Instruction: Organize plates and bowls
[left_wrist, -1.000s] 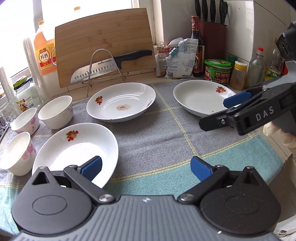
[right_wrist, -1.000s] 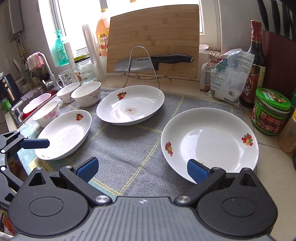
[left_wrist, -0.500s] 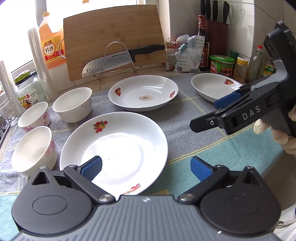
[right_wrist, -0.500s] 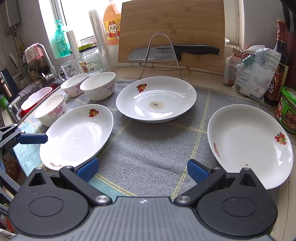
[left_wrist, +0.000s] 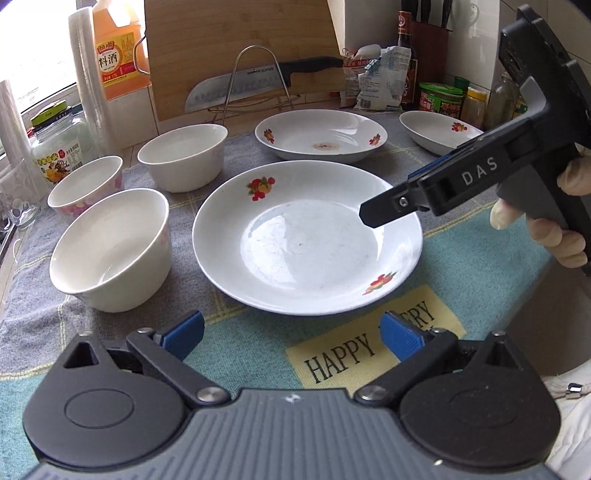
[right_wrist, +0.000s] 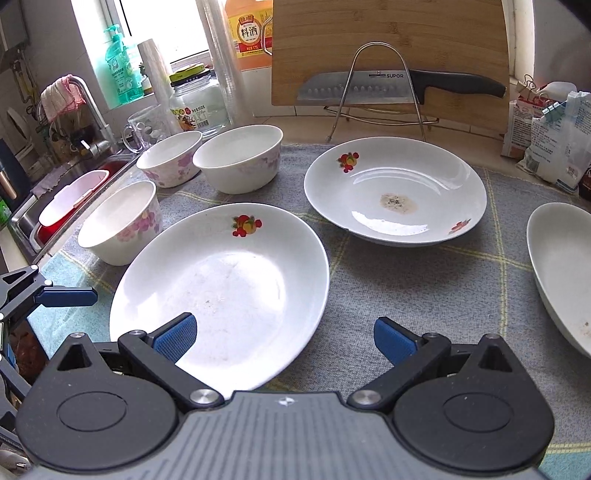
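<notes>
A knife rests on a wire rack against a wooden cutting board.

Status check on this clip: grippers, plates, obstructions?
Both grippers empty, jaws open. Right gripper above near plate. Three bowls close left. Plates unstacked.

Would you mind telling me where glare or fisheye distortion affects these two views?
Left wrist view: window light glares off the near plate, and the cutting board bows. Right wrist view: the window is blown out, with highlights on the stained plate.
</notes>
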